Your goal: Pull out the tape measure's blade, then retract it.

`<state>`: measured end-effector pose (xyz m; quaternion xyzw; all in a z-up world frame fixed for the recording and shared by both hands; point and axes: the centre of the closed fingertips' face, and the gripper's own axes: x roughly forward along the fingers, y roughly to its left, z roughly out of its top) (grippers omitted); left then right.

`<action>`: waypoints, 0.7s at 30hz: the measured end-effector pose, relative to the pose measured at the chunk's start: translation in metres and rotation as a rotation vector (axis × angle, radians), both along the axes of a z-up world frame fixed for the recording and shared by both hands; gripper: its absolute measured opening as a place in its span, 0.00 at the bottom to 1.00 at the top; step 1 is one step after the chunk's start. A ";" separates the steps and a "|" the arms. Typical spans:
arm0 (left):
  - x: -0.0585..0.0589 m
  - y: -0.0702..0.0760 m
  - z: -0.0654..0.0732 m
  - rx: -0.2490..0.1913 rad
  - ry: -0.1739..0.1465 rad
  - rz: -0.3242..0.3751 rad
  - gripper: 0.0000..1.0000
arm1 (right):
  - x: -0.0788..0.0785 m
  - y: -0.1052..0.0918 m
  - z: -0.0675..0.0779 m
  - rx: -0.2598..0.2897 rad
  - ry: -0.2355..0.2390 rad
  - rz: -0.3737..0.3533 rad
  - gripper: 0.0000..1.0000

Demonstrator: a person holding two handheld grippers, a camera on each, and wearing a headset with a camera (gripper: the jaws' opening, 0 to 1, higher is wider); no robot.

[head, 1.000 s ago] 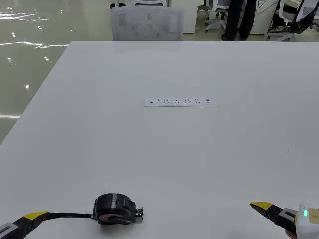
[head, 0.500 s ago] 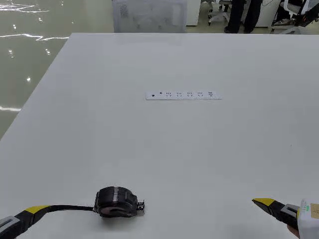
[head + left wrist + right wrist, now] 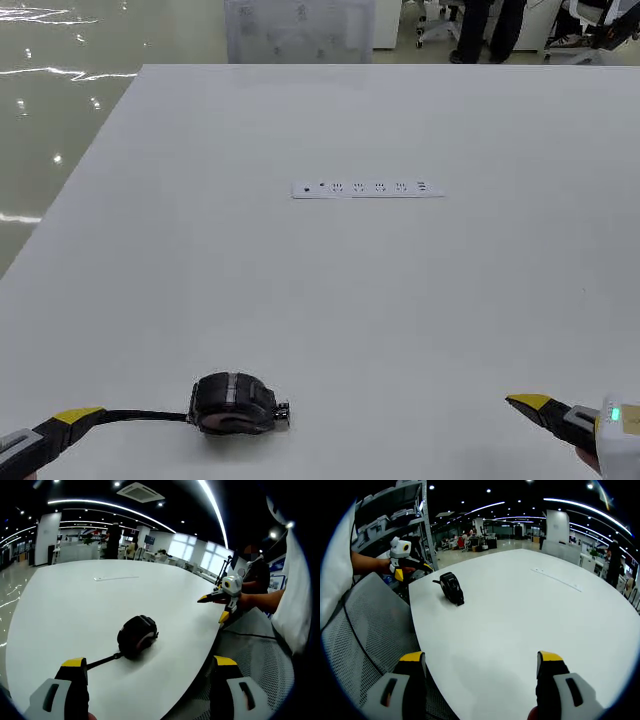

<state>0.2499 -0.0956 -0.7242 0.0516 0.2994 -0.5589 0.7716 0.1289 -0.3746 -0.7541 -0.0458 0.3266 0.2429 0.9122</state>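
Right, head view first: the tape measure (image 3: 235, 403) sits close to the near edge of the white counter (image 3: 400, 300), apparently upright on its base, blade fully wound in, with the small metal hook (image 3: 283, 410) at its mouth facing my right side. A black strap (image 3: 145, 415) trails off it toward my left gripper (image 3: 78, 414), low in the corner. My right gripper (image 3: 530, 403) is well apart on the other side, and a power strip (image 3: 368, 189) lies far up the counter. Left gripper view: my left gripper (image 3: 150, 662) has its fingers spread wide and holds nothing. The tape measure (image 3: 137, 636) is just ahead between them, and the strap (image 3: 102, 661) runs back to my left-hand finger; I cannot tell whether it touches. The right gripper (image 3: 220, 597) hangs beyond the counter edge. Right gripper view: my right gripper (image 3: 481, 656) also has its fingers parted and empty, with the tape measure (image 3: 452, 587) far across the counter and the left gripper (image 3: 402, 562) behind it. Handling, as I judge it: a dense little case with a hard rounded shell, likely to skate on this smooth top, so I would clamp it across its flat flanks with the left fingers. The blade should be thin, springy steel; I would pinch the hook tab with the right, as the strap gives no hold on the case. The spring return may snap, so feed it back slowly.
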 end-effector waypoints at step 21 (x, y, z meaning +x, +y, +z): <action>0.008 -0.006 -0.003 0.013 -0.012 -0.051 0.98 | 0.003 0.005 -0.011 0.001 0.014 0.041 0.92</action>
